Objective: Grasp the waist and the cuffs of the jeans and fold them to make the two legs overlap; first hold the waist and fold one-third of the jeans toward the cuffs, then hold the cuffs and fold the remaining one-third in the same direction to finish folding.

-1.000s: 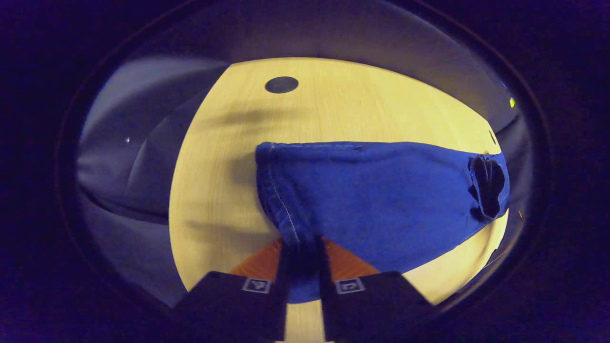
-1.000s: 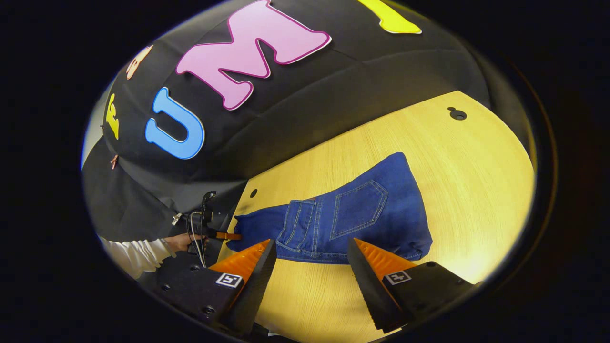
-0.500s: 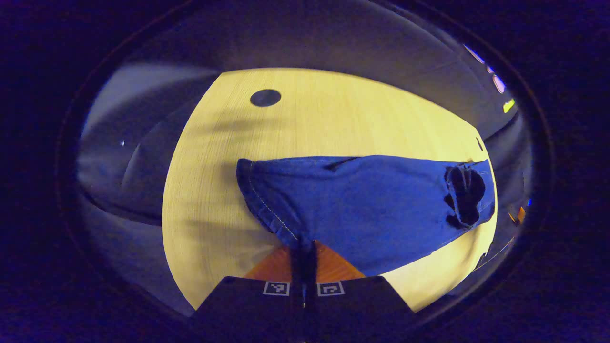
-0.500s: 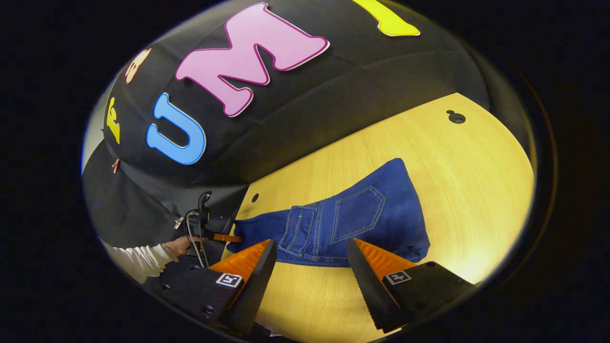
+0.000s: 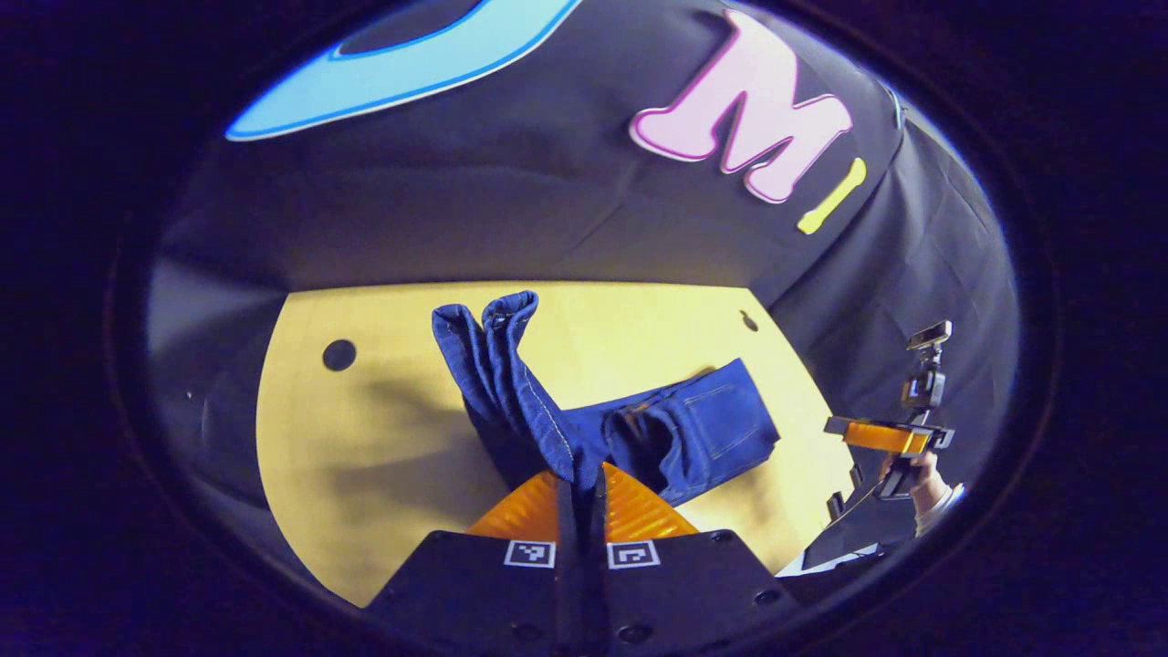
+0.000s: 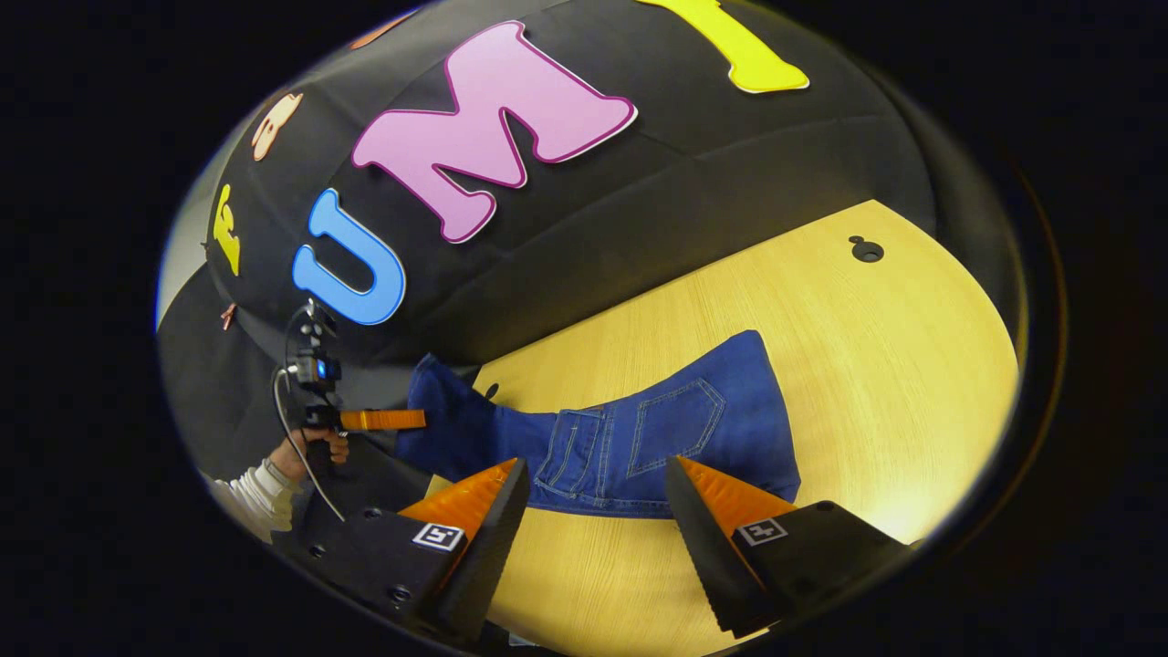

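Note:
The blue jeans [image 6: 657, 429] lie on the wooden table [image 6: 867, 365], waist part folded over with a back pocket facing up. My left gripper [image 5: 579, 474] is shut on the leg fabric close to the cuffs [image 5: 484, 315], which stand up off the table. In the right gripper view that left gripper [image 6: 383, 420] hangs at the far left, held by a hand [image 6: 306, 447], with the raised leg end [image 6: 438, 411] beside it. My right gripper [image 6: 595, 464] is open just in front of the waist edge, with nothing between its fingers.
Round holes are set into the table top [image 5: 338, 354] [image 6: 865, 248]. The black booth wall rises directly behind the table's far edge. In the left gripper view the right gripper [image 5: 881, 433] sits off the table's right side, held by a hand [image 5: 922, 474].
My left gripper closed on the cuff end and lifted it off the table, tilting its view upward. The right gripper stayed open and nearly still.

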Available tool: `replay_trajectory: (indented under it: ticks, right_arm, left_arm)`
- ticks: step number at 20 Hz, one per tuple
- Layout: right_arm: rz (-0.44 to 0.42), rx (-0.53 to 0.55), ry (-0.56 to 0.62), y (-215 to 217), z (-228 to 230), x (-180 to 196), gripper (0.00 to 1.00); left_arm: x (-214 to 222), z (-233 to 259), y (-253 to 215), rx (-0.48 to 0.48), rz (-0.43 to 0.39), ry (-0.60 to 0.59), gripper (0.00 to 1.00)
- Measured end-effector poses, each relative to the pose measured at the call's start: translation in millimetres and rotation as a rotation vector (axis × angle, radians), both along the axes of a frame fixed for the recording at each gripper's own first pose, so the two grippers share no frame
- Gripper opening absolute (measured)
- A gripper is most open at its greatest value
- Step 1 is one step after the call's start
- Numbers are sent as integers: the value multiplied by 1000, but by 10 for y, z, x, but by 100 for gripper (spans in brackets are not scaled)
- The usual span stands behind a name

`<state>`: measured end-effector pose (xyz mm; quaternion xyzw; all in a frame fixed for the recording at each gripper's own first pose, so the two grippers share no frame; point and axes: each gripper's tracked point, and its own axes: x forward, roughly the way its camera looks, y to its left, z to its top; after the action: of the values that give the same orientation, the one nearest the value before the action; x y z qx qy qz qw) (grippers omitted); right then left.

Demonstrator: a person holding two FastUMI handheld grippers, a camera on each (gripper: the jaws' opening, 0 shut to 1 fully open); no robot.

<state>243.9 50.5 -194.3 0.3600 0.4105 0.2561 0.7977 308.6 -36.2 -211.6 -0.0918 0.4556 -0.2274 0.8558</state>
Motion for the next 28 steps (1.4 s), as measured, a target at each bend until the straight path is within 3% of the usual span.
replay_trajectory:
  ticks: [5, 9, 12, 14, 18, 20, 21, 24, 25, 28]
  right_arm:
    - [-20, -9, -32, -277, 87, -27, 92]
    - [-58, -15, -47, -615, 94, -24, 92]
    - [-85, -50, -16, -978, -145, -43, 92]
    - [-96, -63, 5, -1158, -281, -80, 92]
    - [-81, -113, 16, -1392, -472, -194, 92]
    - [-80, -106, 21, -1430, -485, -251, 92]
    - [-82, -100, 19, -1434, -468, -264, 92]
    - [-85, -91, 0, -1454, -377, -315, 92]
    - [-89, -89, -11, -1458, -320, -323, 92]
    - [-105, -116, -72, -1507, -77, -385, 92]
  left_arm:
    - [154, 349, -1335, -130, -131, -38, 6]
    - [415, -18, -2172, -152, -219, 46, 6]
    - [320, -807, -2314, -1, -289, 125, 7]
    - [305, -1224, -2285, 81, -293, 191, 7]
    - [176, -1483, -2263, 131, -251, 302, 10]
    - [160, -1438, -2293, 107, -210, 335, 28]
    - [152, -1450, -2315, 93, -176, 339, 46]
    - [147, -1263, -2423, -4, -90, 332, 75]
    - [138, -1131, -2398, -17, -84, 301, 98]
    - [151, -655, -2275, -25, -84, 107, 97]
